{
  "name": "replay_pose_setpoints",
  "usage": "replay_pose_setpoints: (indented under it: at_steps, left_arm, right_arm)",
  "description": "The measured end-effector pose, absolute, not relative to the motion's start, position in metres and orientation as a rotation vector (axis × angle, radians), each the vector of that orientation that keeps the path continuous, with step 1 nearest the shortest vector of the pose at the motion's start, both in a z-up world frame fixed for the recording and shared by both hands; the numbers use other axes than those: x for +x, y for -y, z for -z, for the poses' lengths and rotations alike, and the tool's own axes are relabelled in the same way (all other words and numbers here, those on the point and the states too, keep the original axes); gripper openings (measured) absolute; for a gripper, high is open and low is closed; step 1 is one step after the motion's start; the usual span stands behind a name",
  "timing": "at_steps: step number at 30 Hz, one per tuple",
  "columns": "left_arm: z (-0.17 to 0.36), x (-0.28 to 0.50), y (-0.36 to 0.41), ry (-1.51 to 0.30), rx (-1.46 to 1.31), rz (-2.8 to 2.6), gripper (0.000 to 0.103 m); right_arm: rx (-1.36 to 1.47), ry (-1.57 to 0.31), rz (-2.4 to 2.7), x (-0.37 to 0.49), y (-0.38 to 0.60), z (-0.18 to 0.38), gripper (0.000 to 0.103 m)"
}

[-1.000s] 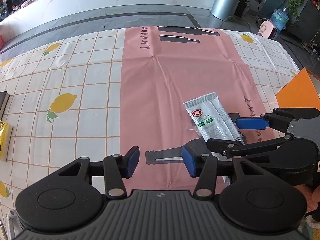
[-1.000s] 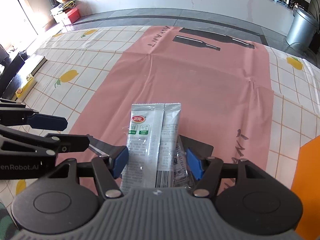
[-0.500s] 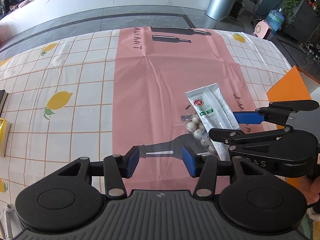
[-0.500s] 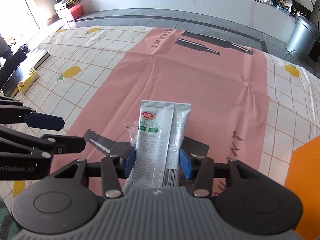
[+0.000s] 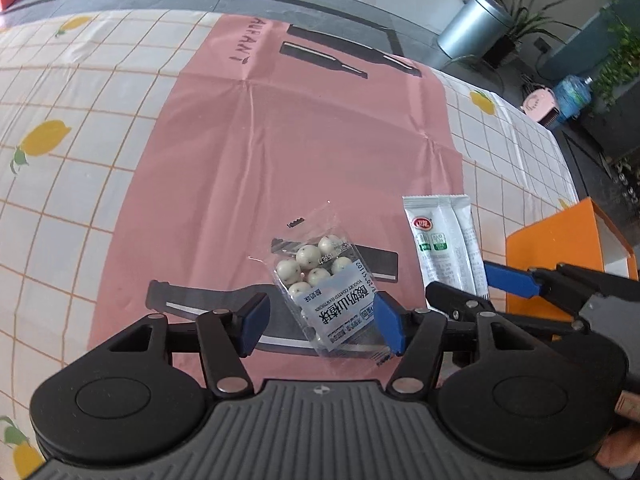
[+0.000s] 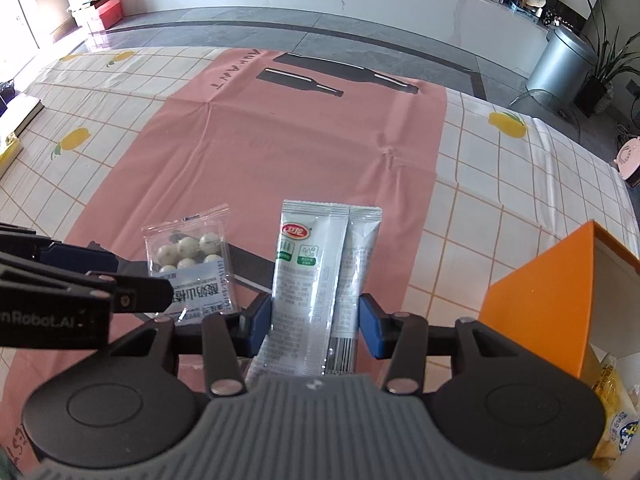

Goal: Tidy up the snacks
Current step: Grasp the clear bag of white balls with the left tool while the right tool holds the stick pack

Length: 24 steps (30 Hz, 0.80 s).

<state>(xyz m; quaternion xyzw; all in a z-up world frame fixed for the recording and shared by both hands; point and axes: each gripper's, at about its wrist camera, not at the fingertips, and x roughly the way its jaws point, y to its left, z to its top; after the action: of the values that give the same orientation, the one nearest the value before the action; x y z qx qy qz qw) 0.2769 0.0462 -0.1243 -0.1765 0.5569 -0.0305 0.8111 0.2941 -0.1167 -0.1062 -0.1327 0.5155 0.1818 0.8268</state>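
Observation:
My right gripper (image 6: 315,326) is shut on a white stick-shaped snack packet (image 6: 316,276) with a red logo, held off the table; the packet also shows in the left wrist view (image 5: 444,246). A clear bag of white yogurt-coated balls (image 5: 328,288) lies on the pink cloth between the fingers of my left gripper (image 5: 320,322), which is open; its right pad touches the bag's edge. The bag also shows in the right wrist view (image 6: 192,264), with the left gripper's fingers (image 6: 132,294) over it.
An orange box (image 6: 560,300) stands open at the right, with a yellow snack bag (image 6: 616,412) inside; it also shows in the left wrist view (image 5: 560,248). The pink bottle-print cloth (image 5: 300,140) lies over a lemon-pattern tablecloth (image 5: 60,120). A steel bin (image 6: 560,60) stands beyond the table.
My right gripper closed on the white packet and lifted it to the right, uncovering the bag of balls. My left gripper opened wider and moved up around that bag.

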Motion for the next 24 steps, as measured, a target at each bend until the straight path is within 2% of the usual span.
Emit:
replay_pose_setpoints:
  at_steps: [9,15,16,21,24]
  left_arm:
    - [0.133,0.292,-0.022,-1.186,-0.448,-0.096,0.077]
    - [0.143,0.298,0.009,-1.212,-0.246,-0.111,0.078]
    - [0.145,0.298,0.012,-1.206,-0.212,-0.1,0.081]
    - [0.145,0.297,0.008,-1.217,-0.124,-0.078,0.081]
    - [0.145,0.296,0.001,-1.245,-0.067,-0.056,0.076]
  right_arm:
    - [-0.312,-1.127,-0.376,0.299,0.121,0.116,0.046]
    - [-0.281,-1.146,-0.377,0.299,0.126,0.118,0.046]
    - [-0.28,-1.148,-0.381,0.299,0.127,0.118,0.046]
    - [-0.288,-1.156,-0.395,0.296,0.125,0.119,0.046]
    - [-0.293,-1.165,-0.407,0.294,0.123,0.12,0.046]
